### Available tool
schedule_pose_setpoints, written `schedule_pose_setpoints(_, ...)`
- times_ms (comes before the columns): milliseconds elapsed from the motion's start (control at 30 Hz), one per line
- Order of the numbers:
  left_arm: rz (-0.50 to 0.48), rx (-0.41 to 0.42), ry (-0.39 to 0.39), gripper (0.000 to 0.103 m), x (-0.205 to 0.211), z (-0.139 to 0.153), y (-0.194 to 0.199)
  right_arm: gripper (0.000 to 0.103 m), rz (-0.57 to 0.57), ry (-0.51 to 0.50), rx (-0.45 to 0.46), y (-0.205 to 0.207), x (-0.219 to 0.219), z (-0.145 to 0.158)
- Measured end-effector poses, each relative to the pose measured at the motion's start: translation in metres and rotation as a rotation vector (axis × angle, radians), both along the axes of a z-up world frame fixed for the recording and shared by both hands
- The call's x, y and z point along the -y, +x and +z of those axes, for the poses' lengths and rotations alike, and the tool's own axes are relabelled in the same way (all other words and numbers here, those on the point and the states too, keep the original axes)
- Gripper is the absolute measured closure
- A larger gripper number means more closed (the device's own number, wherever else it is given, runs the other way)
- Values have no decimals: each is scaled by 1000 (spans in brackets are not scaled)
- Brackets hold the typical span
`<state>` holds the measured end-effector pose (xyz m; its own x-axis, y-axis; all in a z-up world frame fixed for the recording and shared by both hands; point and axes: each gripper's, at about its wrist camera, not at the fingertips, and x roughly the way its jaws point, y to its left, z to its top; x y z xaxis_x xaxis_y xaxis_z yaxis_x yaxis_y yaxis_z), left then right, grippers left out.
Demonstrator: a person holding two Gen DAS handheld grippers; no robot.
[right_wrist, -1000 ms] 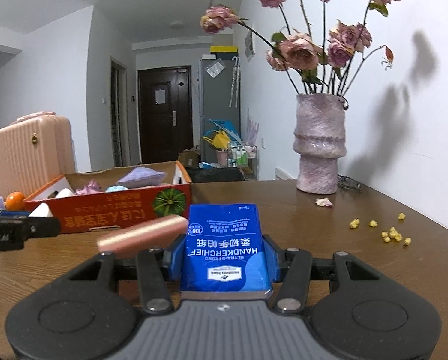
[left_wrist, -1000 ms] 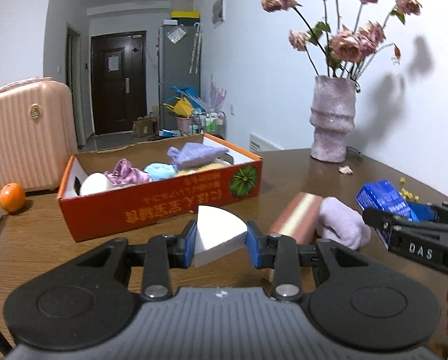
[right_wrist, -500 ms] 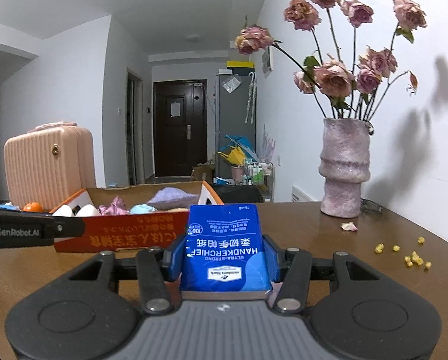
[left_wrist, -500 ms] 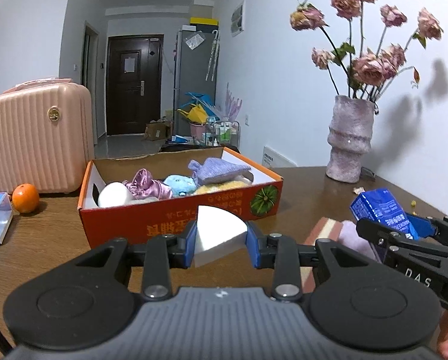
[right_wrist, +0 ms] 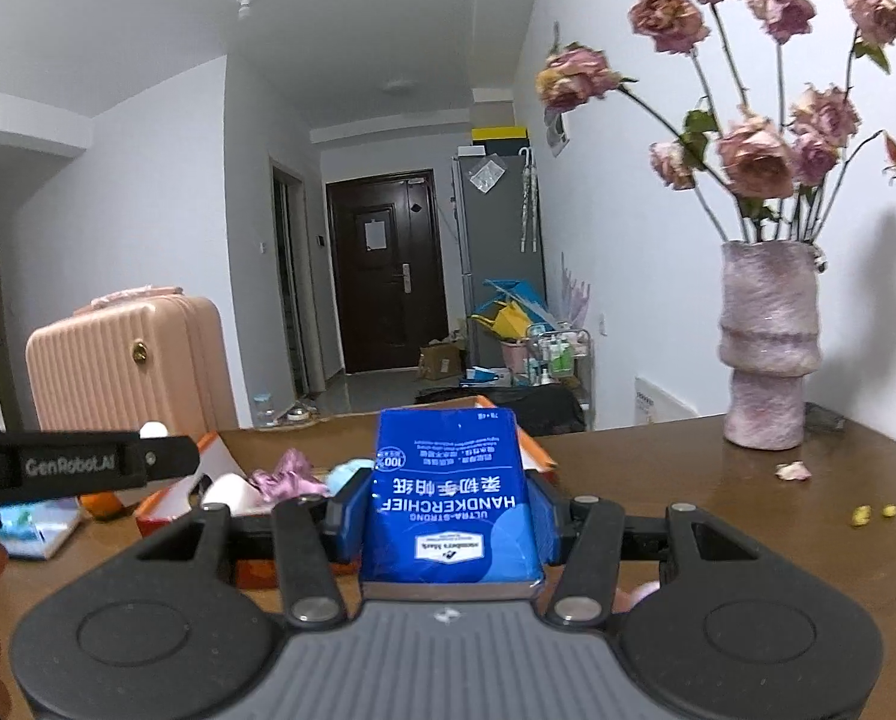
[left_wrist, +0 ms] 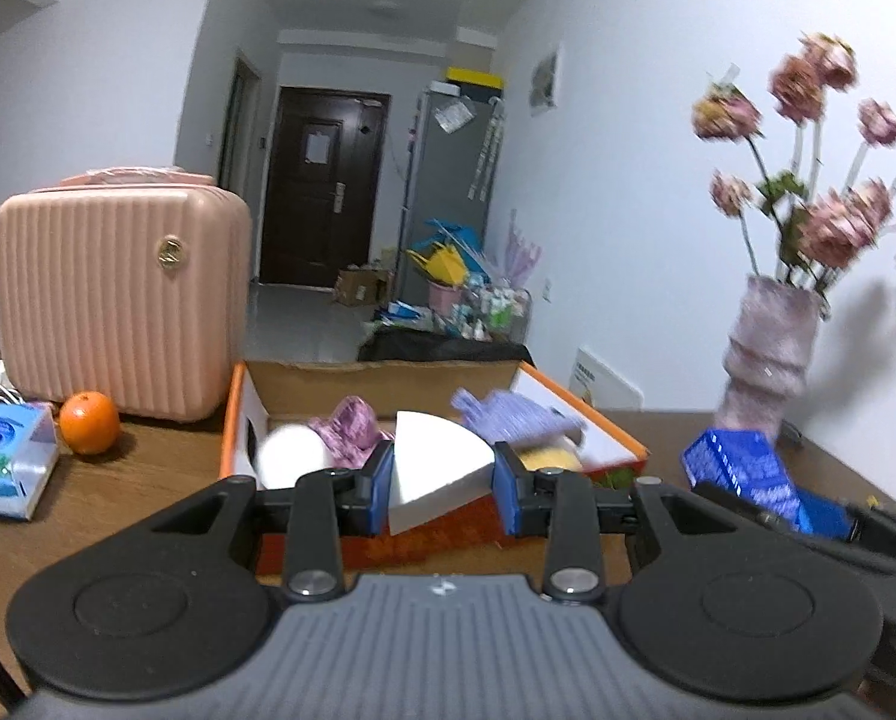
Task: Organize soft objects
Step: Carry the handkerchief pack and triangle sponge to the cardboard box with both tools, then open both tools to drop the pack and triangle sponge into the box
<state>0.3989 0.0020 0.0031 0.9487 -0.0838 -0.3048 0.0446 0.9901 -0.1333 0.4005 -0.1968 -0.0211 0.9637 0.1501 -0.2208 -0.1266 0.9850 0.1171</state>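
My left gripper (left_wrist: 441,480) is shut on a white wedge-shaped sponge (left_wrist: 432,468) and holds it above the near wall of the orange cardboard box (left_wrist: 231,438). The box holds a white ball (left_wrist: 288,459), a purple scrunchie (left_wrist: 351,426), a lilac pouch (left_wrist: 508,417) and a yellow sponge (left_wrist: 553,456). My right gripper (right_wrist: 448,510) is shut on a blue handkerchief tissue pack (right_wrist: 451,498), raised near the box (right_wrist: 165,510). The pack also shows at the right of the left wrist view (left_wrist: 742,468).
A pink suitcase (left_wrist: 117,306), an orange (left_wrist: 87,423) and a blue tissue box (left_wrist: 3,462) stand at the left on the wooden table (left_wrist: 147,480). A pink vase of dried roses (right_wrist: 766,354) stands at the right, with yellow crumbs (right_wrist: 886,516) nearby.
Both grippers have risen and moved toward the box with their loads. The striped roll and lilac towel on the table have dropped out of the left wrist view.
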Motion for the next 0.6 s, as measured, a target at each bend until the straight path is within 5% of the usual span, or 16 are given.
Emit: schedule_pose_setpoints(600,77,34,-41,68,-47,8,77,52,-13,-6,-20,89,-71,-15)
